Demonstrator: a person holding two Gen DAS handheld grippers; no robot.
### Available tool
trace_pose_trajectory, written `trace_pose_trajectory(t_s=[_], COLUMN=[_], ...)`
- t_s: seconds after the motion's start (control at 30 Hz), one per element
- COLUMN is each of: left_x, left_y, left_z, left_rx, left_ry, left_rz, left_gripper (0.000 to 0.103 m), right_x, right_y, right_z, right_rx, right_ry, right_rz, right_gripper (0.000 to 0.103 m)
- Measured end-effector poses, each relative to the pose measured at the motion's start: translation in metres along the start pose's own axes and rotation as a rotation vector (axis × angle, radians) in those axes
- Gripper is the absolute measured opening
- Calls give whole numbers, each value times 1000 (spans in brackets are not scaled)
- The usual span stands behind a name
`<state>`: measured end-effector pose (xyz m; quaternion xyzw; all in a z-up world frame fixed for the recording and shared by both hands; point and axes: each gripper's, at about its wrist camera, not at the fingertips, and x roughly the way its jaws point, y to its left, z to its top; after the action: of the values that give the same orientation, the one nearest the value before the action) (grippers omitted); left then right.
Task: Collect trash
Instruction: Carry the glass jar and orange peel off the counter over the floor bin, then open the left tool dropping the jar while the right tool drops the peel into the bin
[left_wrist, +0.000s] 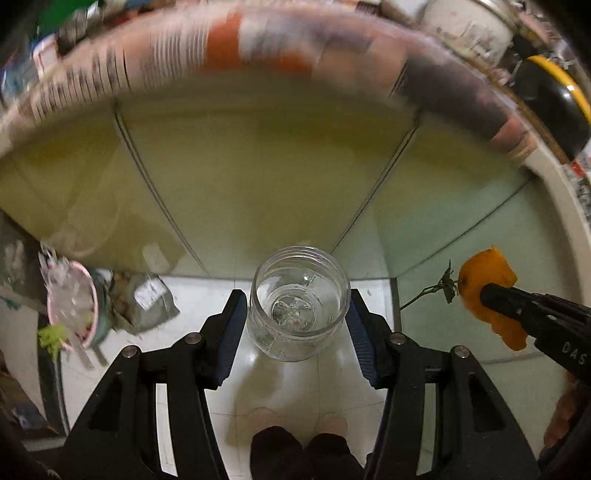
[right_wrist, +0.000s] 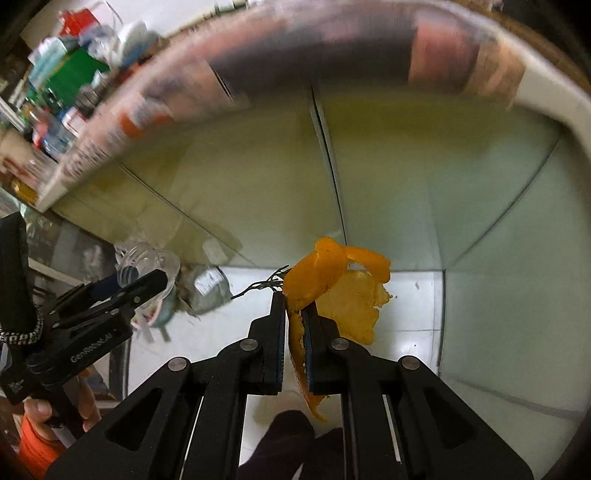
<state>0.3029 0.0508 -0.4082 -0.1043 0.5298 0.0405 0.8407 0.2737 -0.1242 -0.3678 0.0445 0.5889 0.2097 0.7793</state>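
Both grippers point steeply down over a white tiled floor (left_wrist: 295, 384) in front of a pale green cabinet (left_wrist: 266, 177), the landmark for what follows.

Left gripper (left_wrist: 297, 325): jaws part-way open, one blue pad on each side of a clear glass jar (left_wrist: 298, 302). The jar is upright with its open mouth toward the camera. The pads stand just at its sides; firm contact cannot be confirmed from this view.

Right gripper (right_wrist: 294, 314): jaws closed on an orange peel (right_wrist: 332, 280). The peel curls above the fingertips and hangs below them, and a thin green stem (right_wrist: 258, 286) sticks out to the left. In the left wrist view the same peel (left_wrist: 487, 280) appears to the right of the jar.

At the cabinet's foot, to the left, stands a pink bin (left_wrist: 74, 306) holding scraps, with a crumpled grey wrapper (left_wrist: 147, 299) beside it. A person's dark trouser legs (left_wrist: 299, 454) show at the bottom edge.
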Motion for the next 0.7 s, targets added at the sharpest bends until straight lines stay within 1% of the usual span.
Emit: trace_pose_trajectory(t_s=[0.03, 0.17, 0.3, 0.4, 0.43, 0.5, 0.6, 0.67, 0.7], left_x=[16, 71, 114, 146, 154, 174, 198, 211, 214], left_y=[4, 18, 34, 44, 47, 52, 56, 54, 53], left_z=[-7, -30, -47, -59, -61, -66, -73, -75, -77], left_rx=[-8, -17, -34, -41, -43, -46, -47, -41, -36], left_ry=[5, 23, 28, 27, 28, 30, 45, 58, 63], left_rz=[2, 23, 32, 38, 40, 42, 40, 36, 34], left_gripper=[53, 53, 53, 53, 53, 53, 53, 53, 53], right_x=[12, 81, 145, 187, 195, 214, 230, 232, 232], right_y=[-3, -15, -20, -20, -19, -16, -17, -20, -24], right_z=[-2, -16, -31, -39, -40, -44, -46, -46, -48], right_rx=[-2, 1, -12, -41, -54, -94, -120, -118, -114], right_ry=[9, 63, 108, 141, 145, 148, 156, 155, 149], right_rz=[0, 25, 50, 68, 69, 51, 22, 11, 7], right_gripper=[8, 8, 8, 9, 11, 12, 20, 32, 35])
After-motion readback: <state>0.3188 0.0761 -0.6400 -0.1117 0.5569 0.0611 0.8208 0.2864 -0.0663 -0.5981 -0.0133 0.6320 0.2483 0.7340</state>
